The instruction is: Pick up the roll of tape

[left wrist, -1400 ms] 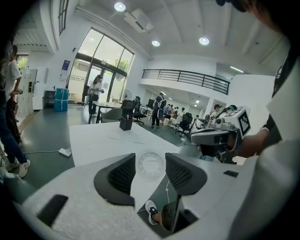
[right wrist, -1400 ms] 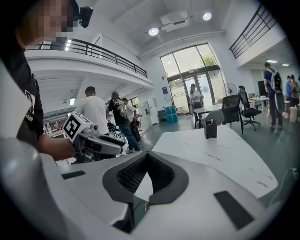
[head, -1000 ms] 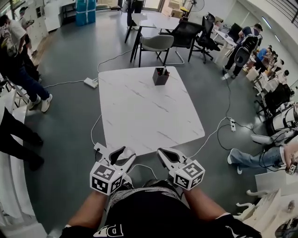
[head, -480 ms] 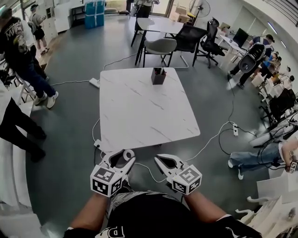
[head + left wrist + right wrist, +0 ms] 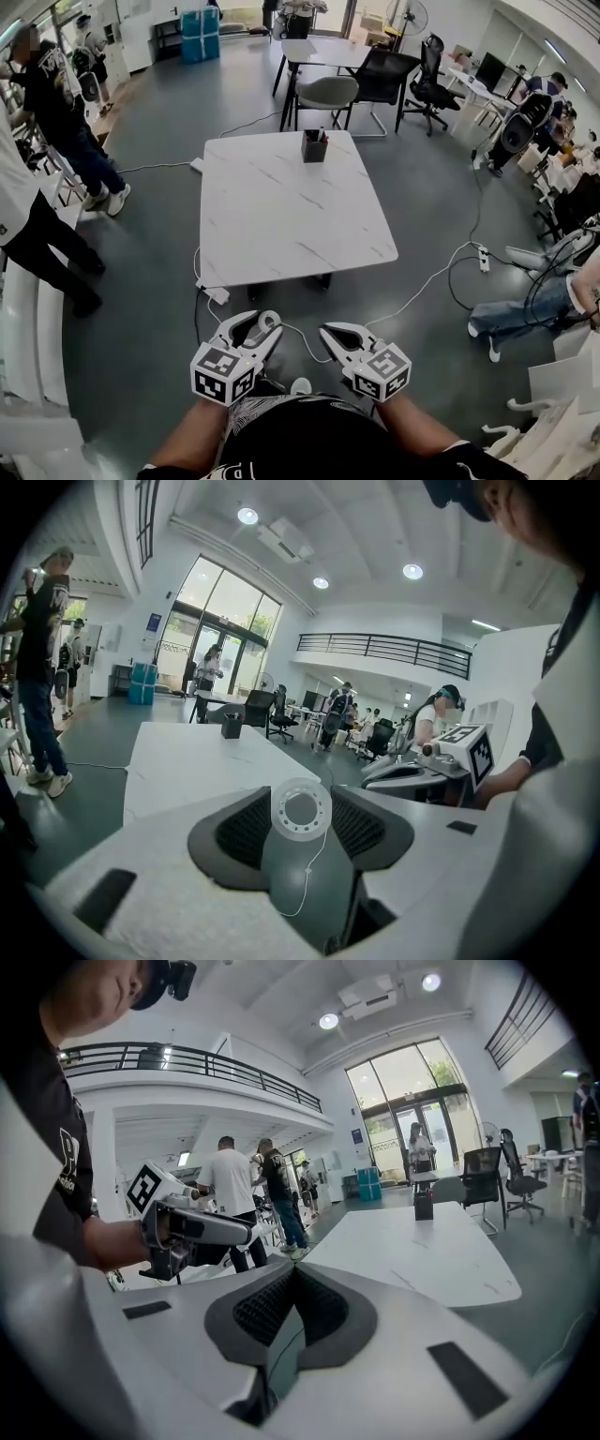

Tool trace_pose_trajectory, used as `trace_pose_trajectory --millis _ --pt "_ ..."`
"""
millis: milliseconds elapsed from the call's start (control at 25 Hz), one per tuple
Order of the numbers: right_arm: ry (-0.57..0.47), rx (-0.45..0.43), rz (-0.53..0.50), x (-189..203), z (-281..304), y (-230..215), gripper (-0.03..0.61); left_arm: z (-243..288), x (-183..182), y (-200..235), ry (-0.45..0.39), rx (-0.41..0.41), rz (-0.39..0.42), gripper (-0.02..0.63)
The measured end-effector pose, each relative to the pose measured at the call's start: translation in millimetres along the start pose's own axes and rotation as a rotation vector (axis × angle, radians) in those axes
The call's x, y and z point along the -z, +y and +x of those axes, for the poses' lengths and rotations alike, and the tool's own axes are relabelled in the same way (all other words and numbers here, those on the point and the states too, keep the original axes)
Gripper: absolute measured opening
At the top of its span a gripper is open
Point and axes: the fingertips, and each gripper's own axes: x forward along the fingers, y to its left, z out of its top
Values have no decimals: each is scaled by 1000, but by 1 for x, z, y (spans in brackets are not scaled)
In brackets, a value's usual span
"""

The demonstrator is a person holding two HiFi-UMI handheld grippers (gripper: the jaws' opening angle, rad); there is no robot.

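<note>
Grey office floor fills most of what I see from the head view, with the white marble worktop (image 5: 291, 216) ahead of me and well apart from both hands; a dark pen holder (image 5: 314, 146) stands near its far edge, and otherwise the worktop looks bare. The roll of tape (image 5: 301, 810) isn't on the worktop at all: it sits in my left claw (image 5: 251, 330), a small white ring pinched by its rim between the two ribbed pads, which stand fairly wide apart on either side of it. In the left gripper view the ring's hole faces back at the camera, so I judge that its axis runs roughly along the line the claw points, with the pads pressing across its width. My right claw (image 5: 330, 336) is just beside the left one, jaws closed together with nothing between them. By my reading the pick-up itself is done, and anything that comes next rests on the left hand alone, since the tape is already in it. The grip is only on a narrow curved rim, so I'd treat it as one that could slip if the pads loosen.
</note>
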Motion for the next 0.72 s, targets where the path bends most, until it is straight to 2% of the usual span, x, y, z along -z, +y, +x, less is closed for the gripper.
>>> trace_pose_trajectory --millis 160,360,720 --pt "-5 -5 9 12 -12 1 3 -12 8 -13 -2 -29 7 210" --pt "-36 -6 12 5 -19 6 3 -26 14 -20 18 -47 26 210" --pt "-82 33 -2 -18 -12 27 3 -47 -18 -2 -26 -29 78 210"
